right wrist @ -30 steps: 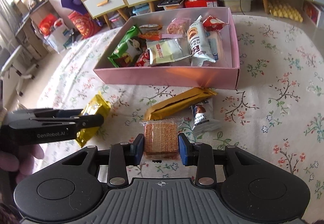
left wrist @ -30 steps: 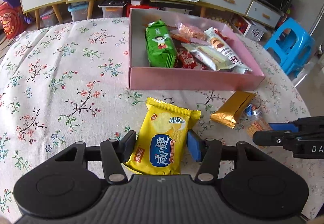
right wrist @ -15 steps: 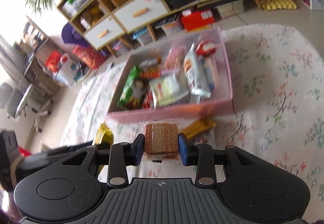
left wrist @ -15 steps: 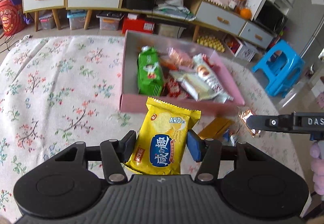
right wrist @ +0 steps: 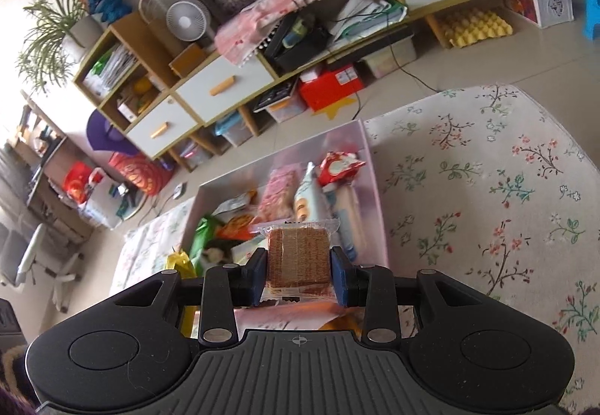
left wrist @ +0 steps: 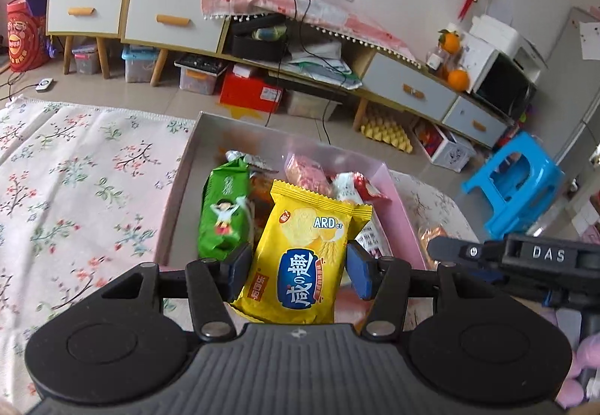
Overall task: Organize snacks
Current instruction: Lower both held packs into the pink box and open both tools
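Two packets are in the air above the pink box [left wrist: 407, 216]: the left gripper [left wrist: 298, 265] clamps a yellow chip bag [left wrist: 303, 253], the right gripper [right wrist: 298, 274] a clear-wrapped wafer pack [right wrist: 298, 257]. Several snacks already lie inside; both held ones await release. Only the left view shows the green packet [left wrist: 223, 212] clearly.

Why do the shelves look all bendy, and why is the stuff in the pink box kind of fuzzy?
Left wrist view: the fisheye lens bows the cabinet at the edges; the yellow chip bag stays sharp. Right wrist view: the pink box and its snacks are smeared, probably motion blur, while the cracker pack between the jaws looks crisp.
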`<state>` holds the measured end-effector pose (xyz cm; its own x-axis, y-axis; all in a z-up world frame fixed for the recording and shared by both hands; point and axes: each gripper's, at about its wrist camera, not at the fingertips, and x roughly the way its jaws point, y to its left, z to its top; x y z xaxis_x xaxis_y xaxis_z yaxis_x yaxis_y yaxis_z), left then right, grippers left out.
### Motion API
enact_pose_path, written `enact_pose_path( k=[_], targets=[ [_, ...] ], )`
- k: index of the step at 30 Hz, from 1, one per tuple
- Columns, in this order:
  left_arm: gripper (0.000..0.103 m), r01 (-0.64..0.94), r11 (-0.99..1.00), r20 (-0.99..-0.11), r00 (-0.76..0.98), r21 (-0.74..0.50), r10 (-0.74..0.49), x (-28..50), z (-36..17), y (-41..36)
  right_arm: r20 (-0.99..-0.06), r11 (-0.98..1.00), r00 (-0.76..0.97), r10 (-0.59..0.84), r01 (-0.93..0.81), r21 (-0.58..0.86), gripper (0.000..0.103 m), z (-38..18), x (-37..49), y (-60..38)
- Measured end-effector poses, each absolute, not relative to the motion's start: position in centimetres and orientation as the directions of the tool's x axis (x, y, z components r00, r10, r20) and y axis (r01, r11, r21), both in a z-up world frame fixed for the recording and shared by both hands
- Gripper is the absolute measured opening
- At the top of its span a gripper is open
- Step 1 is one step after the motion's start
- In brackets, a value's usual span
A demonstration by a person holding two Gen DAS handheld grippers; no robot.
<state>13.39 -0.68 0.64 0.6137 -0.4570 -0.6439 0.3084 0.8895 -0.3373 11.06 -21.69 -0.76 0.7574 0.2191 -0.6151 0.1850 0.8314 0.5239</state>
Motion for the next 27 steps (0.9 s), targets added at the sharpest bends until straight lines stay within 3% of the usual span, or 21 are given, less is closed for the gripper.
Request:
enact_pose_path(
  k=[15,20,24,27],
  targets=[
    [0.051,0.280,0.922,-0.601,0.699,-0.268,-0.388,13.8,-0.4,-2.2,-0.631,0.821,0.749,0.203,0.221,0.527,0.034,-3.1,12.1,-23.0],
    [0.052,0.294,0.920,-0.604,0.695,-0.258,-0.391,14.0,-0.6,-2.3,-0.611,0.830,0.766,0.199,0.200,0.520,0.039,-2.8,11.9,-22.6],
    [0.070,0.309,0.921,-0.588,0.710,-0.236,-0.388,13.5,-0.1,-2.3,-0.620,0.840,0.758,0.204,0.189,0.508,0.040,-2.7,11.7,-22.7],
    [0.073,0.312,0.921,-0.591,0.707,-0.231,-0.388,13.5,0.1,-2.4,-0.616,0.842,0.762,0.199,0.189,0.506,0.045,-2.5,11.4,-22.9]
  ],
)
